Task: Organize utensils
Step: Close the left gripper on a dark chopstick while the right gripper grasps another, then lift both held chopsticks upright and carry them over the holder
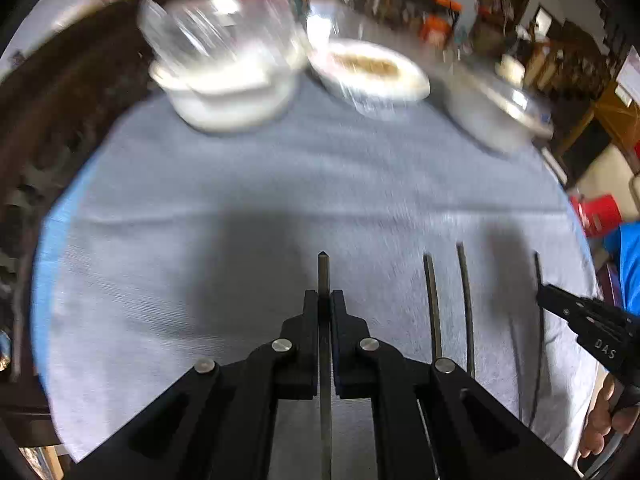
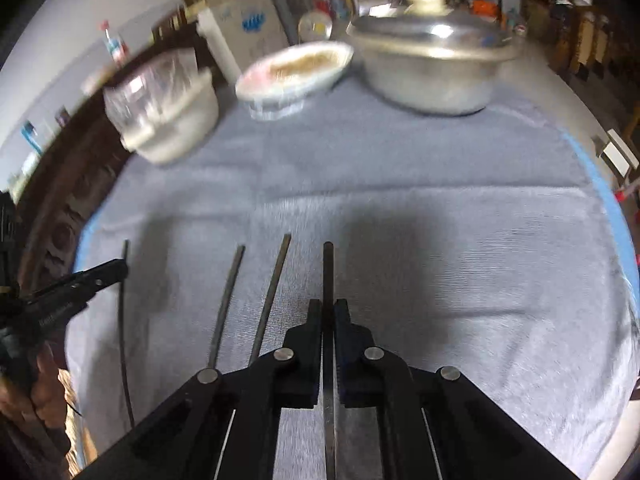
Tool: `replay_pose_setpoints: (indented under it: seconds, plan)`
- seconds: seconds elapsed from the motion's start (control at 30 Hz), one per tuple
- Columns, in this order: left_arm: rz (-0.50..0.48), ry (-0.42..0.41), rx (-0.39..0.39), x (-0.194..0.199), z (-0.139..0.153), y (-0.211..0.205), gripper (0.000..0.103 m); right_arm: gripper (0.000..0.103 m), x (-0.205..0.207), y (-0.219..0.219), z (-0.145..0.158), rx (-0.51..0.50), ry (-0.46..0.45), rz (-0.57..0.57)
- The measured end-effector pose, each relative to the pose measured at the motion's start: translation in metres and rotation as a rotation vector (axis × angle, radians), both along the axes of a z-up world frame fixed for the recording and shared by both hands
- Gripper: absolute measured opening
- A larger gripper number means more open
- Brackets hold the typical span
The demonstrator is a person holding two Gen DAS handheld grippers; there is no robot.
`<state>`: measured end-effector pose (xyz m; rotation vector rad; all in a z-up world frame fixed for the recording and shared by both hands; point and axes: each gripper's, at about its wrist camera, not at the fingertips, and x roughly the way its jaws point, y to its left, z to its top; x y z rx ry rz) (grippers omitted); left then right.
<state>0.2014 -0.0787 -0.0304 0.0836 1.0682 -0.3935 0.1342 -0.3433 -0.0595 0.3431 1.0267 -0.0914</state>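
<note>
My left gripper [image 1: 324, 298] is shut on a thin metal utensil handle [image 1: 323, 270] that sticks out past its tips above the grey cloth [image 1: 240, 208]. My right gripper [image 2: 328, 308] is shut on another thin metal utensil handle [image 2: 328, 268]. Two more thin utensils [image 2: 228, 304] lie side by side on the cloth between the grippers; they also show in the left wrist view [image 1: 434, 304]. The right gripper shows at the right edge of the left wrist view [image 1: 540, 296], and the left gripper at the left edge of the right wrist view [image 2: 120, 270].
At the far side of the cloth stand a white bowl with a clear container in it [image 1: 228, 80], an oval dish with brown food [image 1: 372, 70] and a lidded metal pot [image 2: 432, 56]. A dark carved wooden edge [image 2: 68, 216] runs along the left.
</note>
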Motion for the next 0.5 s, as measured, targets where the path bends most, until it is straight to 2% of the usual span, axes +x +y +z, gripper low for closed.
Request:
replay_pose_setpoints:
  seconds: [0.23,0.37,0.5]
  plan:
    - [0.077,-0.196,-0.081,-0.034,0.057,0.031,0.005,0.006,-0.070,-0.019,0.048,-0.021,-0.205,-0.138]
    - [0.120,-0.308,-0.142,-0.075,0.092,0.056,0.005,0.006,-0.123,-0.010,0.085,-0.066,-0.344,-0.193]
    - [0.147,-0.395,-0.171,-0.112,0.111,0.069,0.005,0.006,-0.169,0.004,0.112,-0.085,-0.472,-0.238]
